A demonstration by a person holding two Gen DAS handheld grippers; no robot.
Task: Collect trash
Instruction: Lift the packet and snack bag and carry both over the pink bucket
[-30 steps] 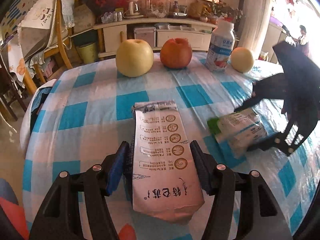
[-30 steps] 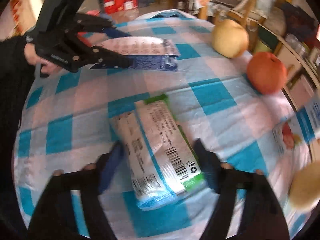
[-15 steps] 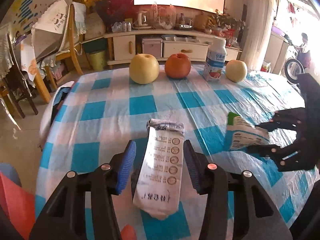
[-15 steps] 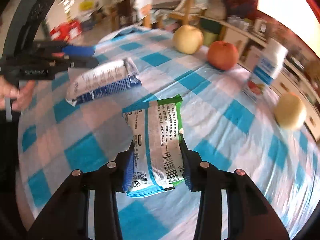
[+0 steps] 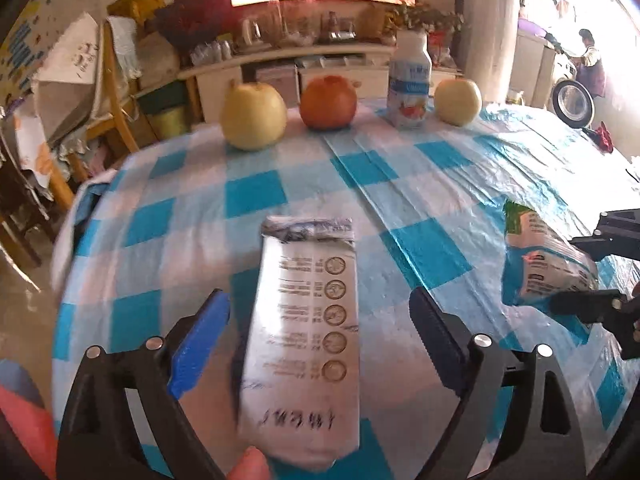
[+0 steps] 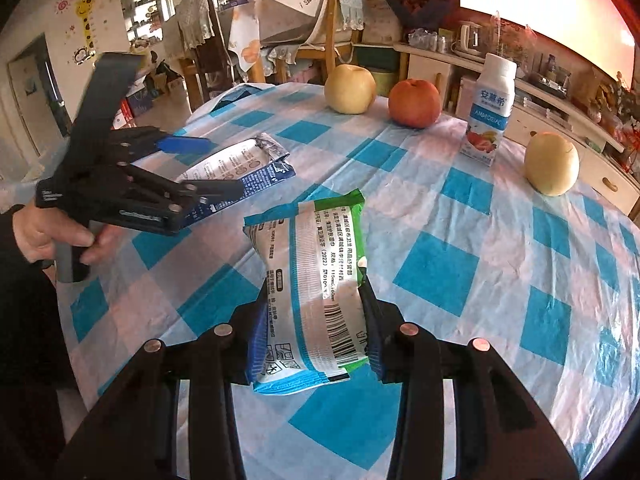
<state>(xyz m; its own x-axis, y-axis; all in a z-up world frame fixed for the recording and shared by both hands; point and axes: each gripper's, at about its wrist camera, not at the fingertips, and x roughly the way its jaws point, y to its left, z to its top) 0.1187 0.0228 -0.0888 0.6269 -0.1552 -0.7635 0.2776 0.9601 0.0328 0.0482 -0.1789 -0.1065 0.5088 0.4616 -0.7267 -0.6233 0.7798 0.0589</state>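
Blue-and-white checked plastic cloth covers the desk (image 6: 460, 216). Half a second ago the left tool (image 5: 318, 334) clamped the white printed milk pouch (image 5: 306, 332); now its fingers stand wide and the pouch appears to be dropping free between them. The right tool (image 6: 316, 324) stays clamped on the green-and-white wipes packet (image 6: 316, 280), lifted above the cloth.

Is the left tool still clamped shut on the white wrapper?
No, the left tool now stands wide open, with gaps between both fingers and the white wrapper.
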